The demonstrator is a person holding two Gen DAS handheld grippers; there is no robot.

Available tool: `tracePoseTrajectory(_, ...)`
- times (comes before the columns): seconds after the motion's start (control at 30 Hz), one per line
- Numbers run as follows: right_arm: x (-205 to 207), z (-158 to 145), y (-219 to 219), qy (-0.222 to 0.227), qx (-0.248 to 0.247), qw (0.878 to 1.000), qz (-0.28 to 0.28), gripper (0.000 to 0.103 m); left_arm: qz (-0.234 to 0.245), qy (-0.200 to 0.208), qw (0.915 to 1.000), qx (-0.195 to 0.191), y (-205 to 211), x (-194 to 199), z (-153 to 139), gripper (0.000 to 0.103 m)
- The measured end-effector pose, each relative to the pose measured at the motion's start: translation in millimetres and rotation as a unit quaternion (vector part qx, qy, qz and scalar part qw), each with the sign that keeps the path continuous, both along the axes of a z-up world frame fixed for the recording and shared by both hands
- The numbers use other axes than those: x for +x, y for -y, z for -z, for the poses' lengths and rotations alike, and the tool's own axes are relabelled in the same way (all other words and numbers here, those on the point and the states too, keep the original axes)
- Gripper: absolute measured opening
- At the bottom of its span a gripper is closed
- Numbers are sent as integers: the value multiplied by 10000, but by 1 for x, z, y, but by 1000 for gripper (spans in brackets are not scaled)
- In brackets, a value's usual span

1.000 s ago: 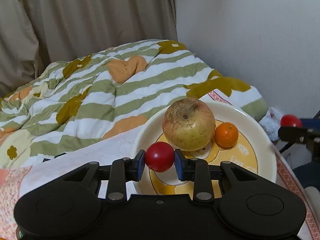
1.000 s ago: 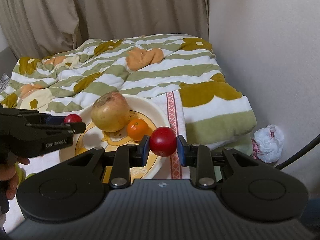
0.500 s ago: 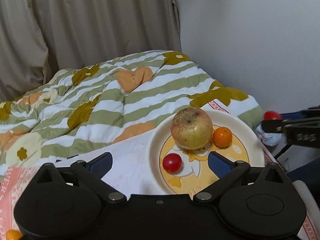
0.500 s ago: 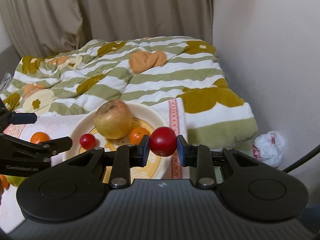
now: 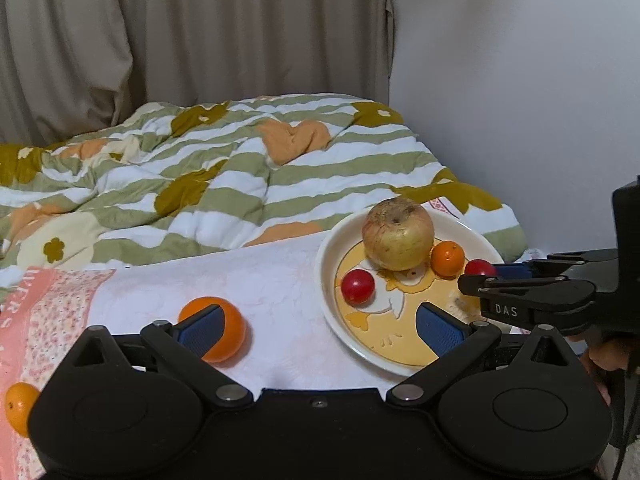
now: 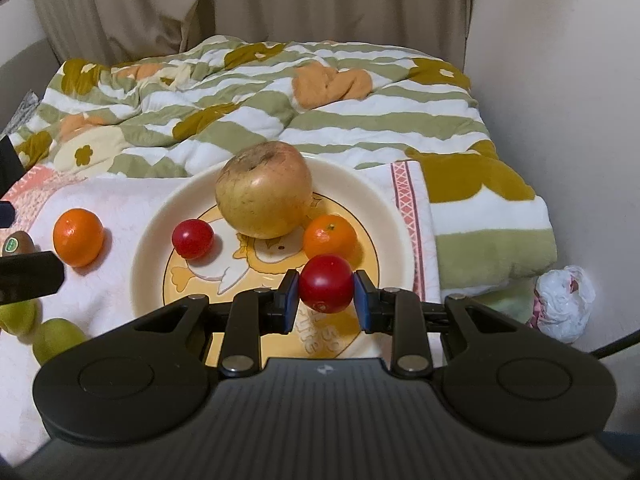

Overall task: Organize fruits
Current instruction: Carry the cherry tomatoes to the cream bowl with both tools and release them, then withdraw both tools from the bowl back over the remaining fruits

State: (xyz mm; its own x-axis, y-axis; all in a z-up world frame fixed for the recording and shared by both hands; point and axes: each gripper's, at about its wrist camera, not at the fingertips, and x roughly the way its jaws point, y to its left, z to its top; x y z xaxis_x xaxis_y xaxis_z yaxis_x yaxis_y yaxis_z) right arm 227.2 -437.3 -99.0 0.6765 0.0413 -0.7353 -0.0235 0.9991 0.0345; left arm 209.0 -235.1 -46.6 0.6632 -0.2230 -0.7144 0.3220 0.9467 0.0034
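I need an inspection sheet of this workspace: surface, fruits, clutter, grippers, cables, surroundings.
Surface: white cloth with pink border.
Job's things: plate holds apple, small orange, red cherry tomato; second cherry tomato held above plate; larger orange, kiwi, green fruits off plate.
Clutter: white plastic bag.
Grippers: left gripper jaws wide open, empty; right gripper jaws clamp tomato.
Cables: black cable.
Surroundings: striped quilt, curtain, wall.
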Motion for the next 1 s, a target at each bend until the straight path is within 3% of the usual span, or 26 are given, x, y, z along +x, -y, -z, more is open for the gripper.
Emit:
tracePoseTrajectory(0.3,-3,8,-2,111,-167,9994,-291,45,-36,36,10000,2,-7,-16,-1,103)
tracePoseTrajectory(0.33,-5,7,-2,167,-163,9992,-330,52,-37,39,10000,-7,-7,-18,-1,103)
tracePoseTrajectory(0.4,-9,3,-2,273,-180,9988,-360,77,-45,55,10000,-2,-8,-22,-2,103)
tracePoseTrajectory(0.43,-12,0,-3,329,-199,9987,-347,98,-66,67,10000,6,-8,-24,-2,103)
tracePoseTrajectory(0.47,-16,-3,-3,426,-225,9983,-318,103,-97,78,9999,14,-8,-26,-3,103)
tracePoseTrajectory(0.57,-28,-14,-1,722,-207,9968,-274,103,-157,115,9998,-1,-9,-33,-6,103)
tracePoseTrajectory(1.0,-92,-62,6,881,-201,9959,-48,103,-348,643,9973,3,-17,-93,-41,103)
